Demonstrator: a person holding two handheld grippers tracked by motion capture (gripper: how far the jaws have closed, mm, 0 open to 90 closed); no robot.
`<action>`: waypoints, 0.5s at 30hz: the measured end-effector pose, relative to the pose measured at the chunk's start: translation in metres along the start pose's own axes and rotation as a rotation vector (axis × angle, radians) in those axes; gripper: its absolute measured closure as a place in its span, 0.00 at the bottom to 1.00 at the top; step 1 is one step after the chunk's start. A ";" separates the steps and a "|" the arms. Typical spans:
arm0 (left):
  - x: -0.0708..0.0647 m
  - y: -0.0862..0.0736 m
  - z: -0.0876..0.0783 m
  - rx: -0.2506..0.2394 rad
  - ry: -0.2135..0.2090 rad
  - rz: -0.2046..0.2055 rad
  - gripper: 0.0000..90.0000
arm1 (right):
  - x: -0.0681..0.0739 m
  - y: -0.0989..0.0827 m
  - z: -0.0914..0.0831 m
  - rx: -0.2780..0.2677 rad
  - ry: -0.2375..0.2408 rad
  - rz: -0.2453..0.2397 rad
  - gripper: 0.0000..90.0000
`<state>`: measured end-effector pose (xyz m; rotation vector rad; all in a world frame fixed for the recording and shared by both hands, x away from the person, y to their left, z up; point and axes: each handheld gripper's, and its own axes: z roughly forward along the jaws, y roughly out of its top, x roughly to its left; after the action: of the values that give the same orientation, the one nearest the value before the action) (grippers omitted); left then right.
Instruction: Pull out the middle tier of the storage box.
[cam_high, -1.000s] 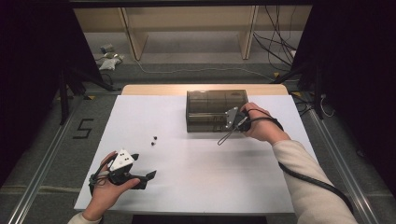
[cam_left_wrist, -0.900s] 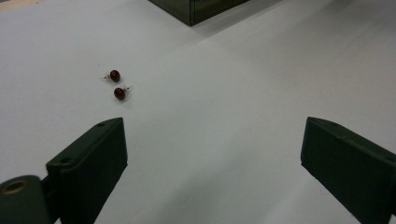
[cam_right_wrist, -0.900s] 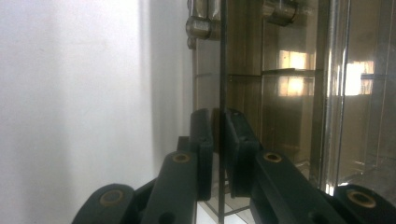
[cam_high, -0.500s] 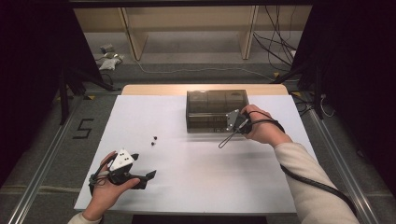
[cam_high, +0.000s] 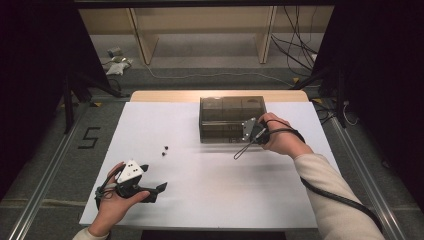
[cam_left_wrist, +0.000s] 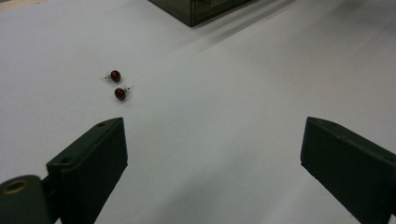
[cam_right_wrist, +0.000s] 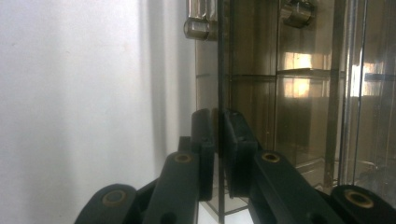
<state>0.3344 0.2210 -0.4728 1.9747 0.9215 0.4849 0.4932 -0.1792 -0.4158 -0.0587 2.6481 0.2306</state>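
Right tongs (cam_right_wrist: 218, 154) clamp the box's lid (cam_right_wrist: 220, 70); left tongs (cam_left_wrist: 212, 172) gape, empty; both earrings (cam_left_wrist: 117, 85) wait on the worktop (cam_high: 210, 200), none stowed.

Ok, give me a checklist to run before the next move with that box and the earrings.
1. Right gripper clamped on the smoky clear box's thin front panel: ok, fingers pinch it from both sides.
2. Left gripper open and free: ok, nothing between its fingers.
3. Two red earrings lying loose on the white table, apart from the box: ok.
4. Earrings in the left gripper's line: not ok, they lie ahead but off to one side, by one finger.
5. Box compartment open to receive them: cannot tell.
6. Path between left gripper and earrings free: ok.
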 end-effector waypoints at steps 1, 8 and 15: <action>0.000 0.000 0.000 0.000 0.000 0.000 0.08 | 0.000 0.000 0.000 -0.004 0.001 0.002 0.94; 0.000 0.000 0.000 0.001 0.000 0.000 0.08 | -0.001 0.000 -0.001 -0.011 0.018 0.040 0.94; 0.000 0.000 0.000 -0.001 0.000 -0.001 0.08 | -0.002 -0.001 -0.004 -0.029 0.044 0.061 0.95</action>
<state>0.3343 0.2211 -0.4727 1.9734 0.9222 0.4842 0.4933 -0.1807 -0.4120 0.0079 2.6936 0.2911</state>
